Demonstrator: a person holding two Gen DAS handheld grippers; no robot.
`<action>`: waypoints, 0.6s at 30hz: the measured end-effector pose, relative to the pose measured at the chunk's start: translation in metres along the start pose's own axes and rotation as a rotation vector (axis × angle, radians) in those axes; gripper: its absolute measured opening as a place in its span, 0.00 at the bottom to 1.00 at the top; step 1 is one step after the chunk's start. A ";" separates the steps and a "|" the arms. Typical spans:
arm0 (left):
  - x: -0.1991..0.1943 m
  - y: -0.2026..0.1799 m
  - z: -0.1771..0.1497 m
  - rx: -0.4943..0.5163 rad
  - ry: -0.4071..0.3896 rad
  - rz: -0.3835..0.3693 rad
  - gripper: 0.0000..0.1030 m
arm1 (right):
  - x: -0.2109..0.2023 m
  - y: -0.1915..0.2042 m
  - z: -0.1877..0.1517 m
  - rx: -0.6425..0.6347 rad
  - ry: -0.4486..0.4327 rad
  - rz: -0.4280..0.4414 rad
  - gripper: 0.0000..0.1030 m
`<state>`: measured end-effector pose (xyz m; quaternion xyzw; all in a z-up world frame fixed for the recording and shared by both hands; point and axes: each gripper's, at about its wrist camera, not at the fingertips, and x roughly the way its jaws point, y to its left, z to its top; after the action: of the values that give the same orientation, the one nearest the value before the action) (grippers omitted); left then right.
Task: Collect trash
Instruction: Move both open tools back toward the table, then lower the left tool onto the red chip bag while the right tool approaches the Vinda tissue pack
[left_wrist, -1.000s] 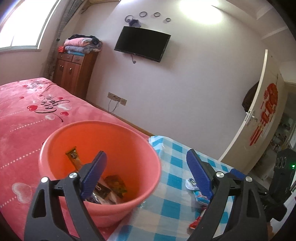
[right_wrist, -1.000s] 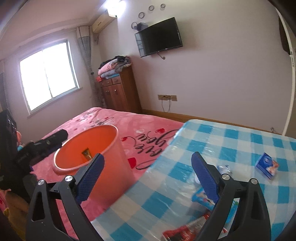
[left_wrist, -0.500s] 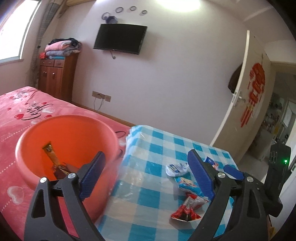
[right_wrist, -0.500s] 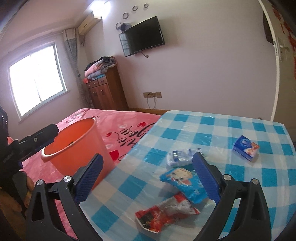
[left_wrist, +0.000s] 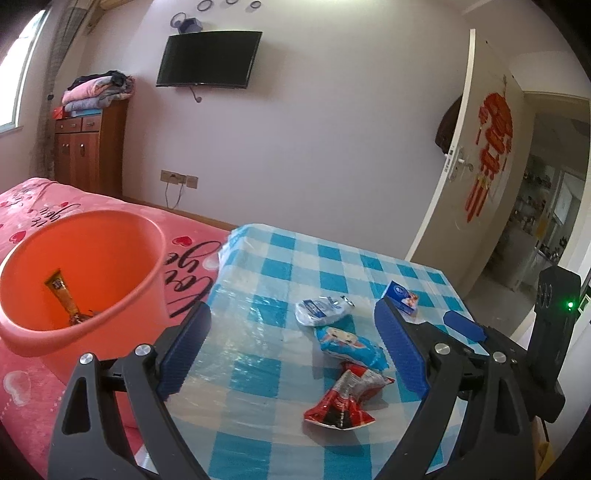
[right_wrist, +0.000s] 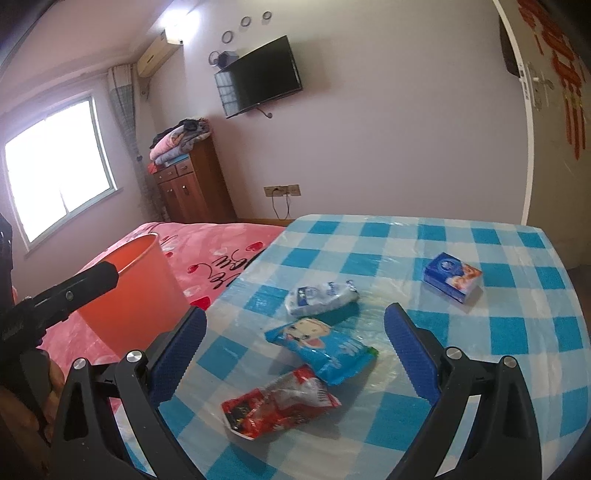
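Observation:
An orange bucket (left_wrist: 85, 273) (right_wrist: 136, 295) stands on the pink bed beside the table, with a brown wrapper (left_wrist: 62, 297) inside. On the blue checked tablecloth (left_wrist: 280, 373) (right_wrist: 480, 354) lie a red wrapper (left_wrist: 343, 398) (right_wrist: 280, 402), a blue snack pack (left_wrist: 349, 347) (right_wrist: 325, 349), a white-blue crumpled pack (left_wrist: 321, 312) (right_wrist: 321, 297) and a small blue box (left_wrist: 402, 297) (right_wrist: 452, 277). My left gripper (left_wrist: 291, 347) is open, empty, above the table's left part. My right gripper (right_wrist: 295, 350) is open, empty, with the blue pack and red wrapper between its fingers' lines.
The pink bed (left_wrist: 33, 206) (right_wrist: 207, 243) borders the table on the left. A wooden cabinet (left_wrist: 88, 155) with folded blankets and a wall TV (left_wrist: 208, 59) are behind. An open door (left_wrist: 480, 147) is at the right. The other gripper's body (right_wrist: 55, 299) shows at left.
Both views have swung from the bucket toward the table; the wrappers and box now lie ahead of both grippers. Both grippers stayed open.

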<state>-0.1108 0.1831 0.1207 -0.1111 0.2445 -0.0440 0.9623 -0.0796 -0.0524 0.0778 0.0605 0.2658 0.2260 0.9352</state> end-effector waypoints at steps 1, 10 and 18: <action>0.002 -0.002 0.000 0.003 0.004 -0.002 0.88 | 0.000 -0.003 -0.001 0.006 0.001 -0.002 0.93; 0.019 -0.024 -0.011 0.034 0.056 -0.021 0.88 | -0.003 -0.033 -0.009 0.046 0.004 -0.030 0.93; 0.037 -0.038 -0.026 0.048 0.116 -0.034 0.88 | -0.001 -0.061 -0.017 0.088 0.021 -0.053 0.93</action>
<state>-0.0916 0.1358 0.0904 -0.0894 0.2971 -0.0726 0.9479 -0.0655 -0.1076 0.0496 0.0921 0.2866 0.1897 0.9345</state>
